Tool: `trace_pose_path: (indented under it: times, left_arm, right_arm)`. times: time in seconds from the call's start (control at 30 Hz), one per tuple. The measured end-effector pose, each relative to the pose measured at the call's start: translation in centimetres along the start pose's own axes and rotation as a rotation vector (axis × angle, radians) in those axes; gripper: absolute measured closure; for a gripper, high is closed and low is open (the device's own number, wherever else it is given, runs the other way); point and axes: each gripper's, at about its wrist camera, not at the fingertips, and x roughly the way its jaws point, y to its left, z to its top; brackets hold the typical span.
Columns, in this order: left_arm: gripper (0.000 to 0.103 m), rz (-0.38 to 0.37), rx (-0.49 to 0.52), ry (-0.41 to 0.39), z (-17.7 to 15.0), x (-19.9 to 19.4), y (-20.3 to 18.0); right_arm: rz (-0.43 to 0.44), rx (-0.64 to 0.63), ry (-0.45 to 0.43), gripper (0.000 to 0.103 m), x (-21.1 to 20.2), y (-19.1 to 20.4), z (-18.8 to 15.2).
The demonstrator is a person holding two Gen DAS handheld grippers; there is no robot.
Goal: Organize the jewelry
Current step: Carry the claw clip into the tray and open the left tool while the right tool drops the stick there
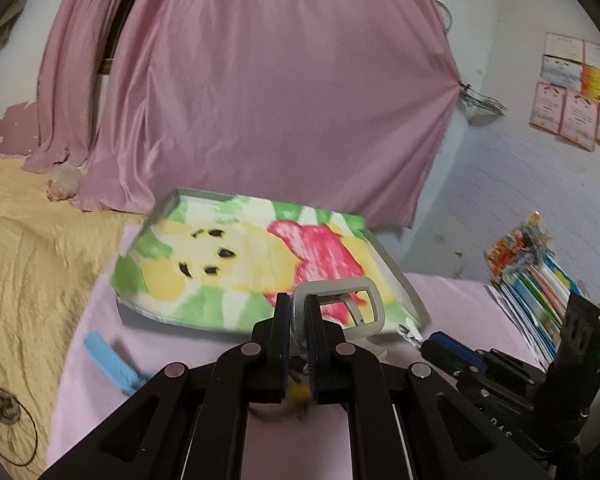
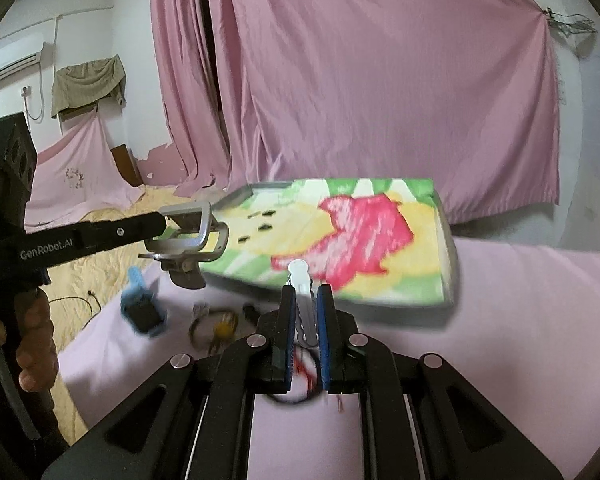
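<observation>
a: what hangs behind everything?
b: a pink curtain (image 1: 260,92), gathered and tied at its right edge, over a pale wall (image 1: 512,184).
a: anything on that wall?
b: a cluster of certificates (image 1: 576,92) at the right; in the right wrist view an air conditioner (image 2: 10,66) high on the left.
a: and lower down?
b: a yellow bedspread (image 1: 28,248) on the left, and a stack of colourful books (image 1: 536,284) on the right.
</observation>
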Motion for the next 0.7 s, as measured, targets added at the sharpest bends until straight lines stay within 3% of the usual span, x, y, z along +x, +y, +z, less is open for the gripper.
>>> trace_pose_path:
  times: [0.27, 0.53, 0.7]
  left_arm:
    - [0.096, 0.12, -0.056, 0.039, 2.4, 4.4, 3.5]
    - [0.096, 0.201, -0.086, 0.133, 2.7, 8.1, 5.7]
    - [0.096, 0.214, -0.085, 0.184, 2.2, 9.4, 6.1]
  right_arm:
    - [0.061, 0.011, 0.071, 0.094, 6.5, 1.1, 3.0]
    - [0.07, 0.034, 0.188, 0.094, 11.9, 1.4, 2.5]
    - [0.062, 0.049, 0.246, 0.093, 13.5, 0.9, 2.0]
